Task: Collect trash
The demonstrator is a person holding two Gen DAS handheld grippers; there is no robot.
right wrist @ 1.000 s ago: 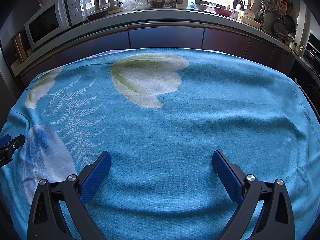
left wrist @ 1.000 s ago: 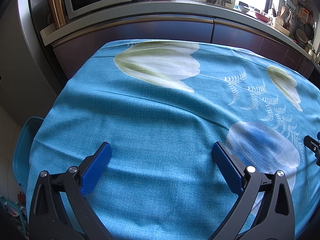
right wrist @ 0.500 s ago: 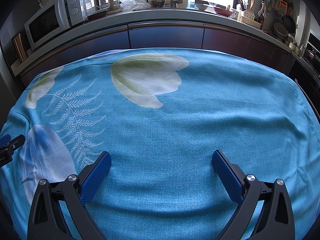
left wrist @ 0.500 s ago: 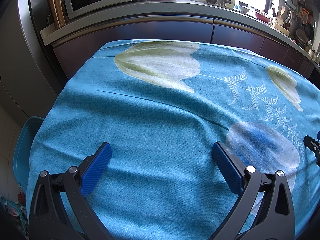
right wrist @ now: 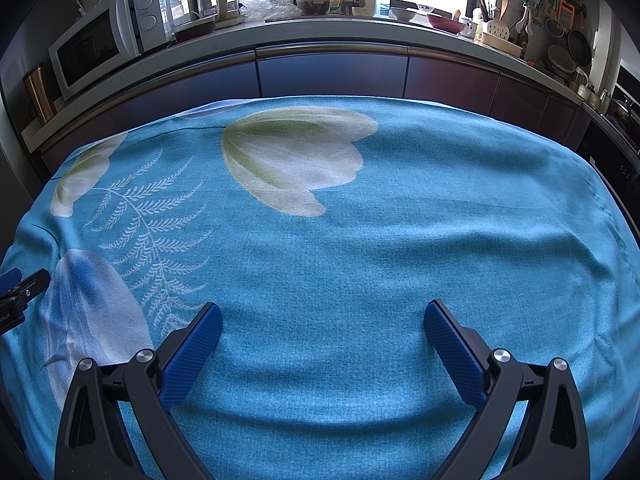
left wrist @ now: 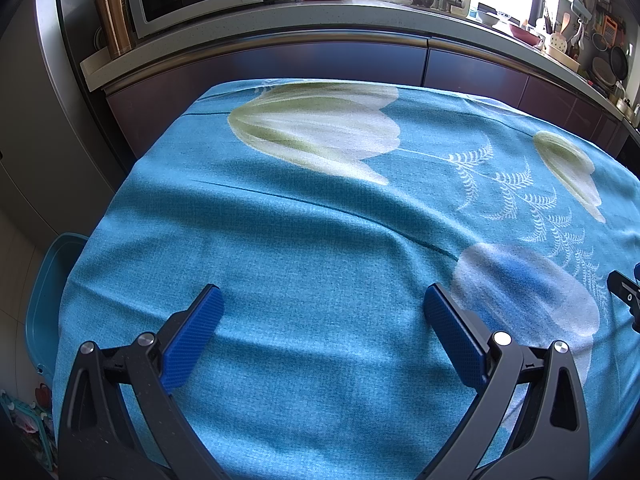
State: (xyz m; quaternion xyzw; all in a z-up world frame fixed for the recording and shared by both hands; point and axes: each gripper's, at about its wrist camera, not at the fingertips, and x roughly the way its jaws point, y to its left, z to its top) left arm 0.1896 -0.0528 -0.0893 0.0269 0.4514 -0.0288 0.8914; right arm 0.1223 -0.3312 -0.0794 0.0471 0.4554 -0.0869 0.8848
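Both the left claw [left wrist: 320,320] and right claw [right wrist: 322,328] hover spread wide and empty at frame bottom above the blue tulip-print cloth [left wrist: 320,248] covering the desk, with no trash visible on it.

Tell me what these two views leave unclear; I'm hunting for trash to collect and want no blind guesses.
- Teal bin, left wrist view: the tablecloth edge hides most of it, contents unseen.
- Floor clutter, same view: cut off by the corner, unidentifiable.
- Plastic bags on the counter, right wrist view: too small to tell trash from groceries.
- Right gripper, left wrist view: only a tip shows at the edge.
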